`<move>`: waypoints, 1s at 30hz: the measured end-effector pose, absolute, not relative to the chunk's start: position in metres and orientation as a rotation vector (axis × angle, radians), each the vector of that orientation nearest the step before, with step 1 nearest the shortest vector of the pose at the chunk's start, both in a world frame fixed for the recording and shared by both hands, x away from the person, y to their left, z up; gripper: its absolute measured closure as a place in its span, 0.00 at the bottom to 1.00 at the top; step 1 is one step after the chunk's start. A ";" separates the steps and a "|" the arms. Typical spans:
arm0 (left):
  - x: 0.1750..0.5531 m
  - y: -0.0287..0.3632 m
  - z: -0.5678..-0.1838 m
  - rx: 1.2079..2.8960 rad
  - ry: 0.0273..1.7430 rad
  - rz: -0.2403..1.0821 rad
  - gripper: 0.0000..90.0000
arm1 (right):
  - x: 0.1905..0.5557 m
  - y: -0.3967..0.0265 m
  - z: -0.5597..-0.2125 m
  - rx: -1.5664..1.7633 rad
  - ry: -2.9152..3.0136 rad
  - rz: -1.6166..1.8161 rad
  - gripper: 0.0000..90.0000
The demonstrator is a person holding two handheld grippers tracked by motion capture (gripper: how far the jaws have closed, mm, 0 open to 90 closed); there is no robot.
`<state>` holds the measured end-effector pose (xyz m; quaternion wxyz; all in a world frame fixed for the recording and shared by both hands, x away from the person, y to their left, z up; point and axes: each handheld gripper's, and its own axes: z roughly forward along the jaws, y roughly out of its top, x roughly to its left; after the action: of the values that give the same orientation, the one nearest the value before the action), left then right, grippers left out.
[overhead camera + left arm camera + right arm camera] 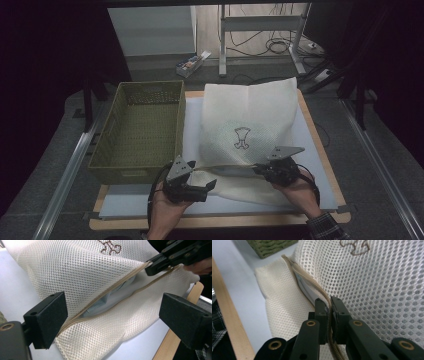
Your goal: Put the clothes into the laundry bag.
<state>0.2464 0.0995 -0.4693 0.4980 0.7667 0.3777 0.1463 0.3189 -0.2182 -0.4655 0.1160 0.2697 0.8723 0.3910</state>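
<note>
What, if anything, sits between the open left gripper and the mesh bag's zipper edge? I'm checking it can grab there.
Nothing visible: the left gripper stands open around the zipper edge of the mesh bag.

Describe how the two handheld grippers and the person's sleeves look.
Both the left gripper and the right gripper are black, each topped by a grey three-cornered plate, with a black cable looping at the wrist. Their jaws are blocky black pads with brass-coloured pivots. The right sleeve is dark plaid.
</note>
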 end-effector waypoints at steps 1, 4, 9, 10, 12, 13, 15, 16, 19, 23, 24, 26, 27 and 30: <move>0.246 0.100 -0.470 1.862 0.913 0.359 0.08 | 0.320 -0.218 -0.468 0.790 2.555 1.140 0.90; 0.246 0.100 -0.475 1.883 0.914 0.364 0.07 | 0.321 -0.217 -0.473 0.773 2.549 1.106 0.87; 0.247 0.099 -0.482 1.913 0.926 0.378 0.05 | 0.321 -0.215 -0.473 0.771 2.538 1.139 0.70; 0.247 0.099 -0.482 1.919 0.926 0.381 0.05 | 0.320 -0.215 -0.472 0.770 2.532 1.144 0.67; 0.248 0.098 -0.484 1.926 0.927 0.392 0.05 | 0.320 -0.214 -0.471 0.767 2.525 1.159 0.62; 0.248 0.098 -0.484 1.930 0.926 0.394 0.04 | 0.319 -0.213 -0.470 0.766 2.525 1.160 0.59; 0.248 0.098 -0.485 1.938 0.929 0.405 0.04 | 0.319 -0.212 -0.469 0.763 2.515 1.165 0.53; 0.248 0.098 -0.486 1.942 0.930 0.410 0.04 | 0.319 -0.212 -0.468 0.763 2.511 1.171 0.51; 0.248 0.100 -0.487 1.949 0.934 0.414 0.03 | 0.318 -0.212 -0.465 0.764 2.489 1.200 0.43; 0.247 0.103 -0.487 1.951 0.943 0.416 0.03 | 0.317 -0.214 -0.460 0.789 2.464 1.239 0.36; 0.246 0.104 -0.487 1.952 0.944 0.418 0.03 | 0.316 -0.214 -0.458 0.794 2.464 1.248 0.35; 0.244 0.106 -0.485 1.957 0.939 0.428 0.03 | 0.315 -0.216 -0.456 0.802 2.457 1.264 0.32; 0.243 0.107 -0.485 1.955 0.939 0.434 0.03 | 0.313 -0.217 -0.455 0.805 2.453 1.273 0.31; 0.239 0.111 -0.482 1.946 0.938 0.442 0.03 | 0.309 -0.221 -0.451 0.818 2.441 1.308 0.27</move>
<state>0.2392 0.1106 -0.4821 0.4513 0.7876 0.3794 0.1789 0.3090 -0.2210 -0.4507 0.1266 0.2809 0.8386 0.4492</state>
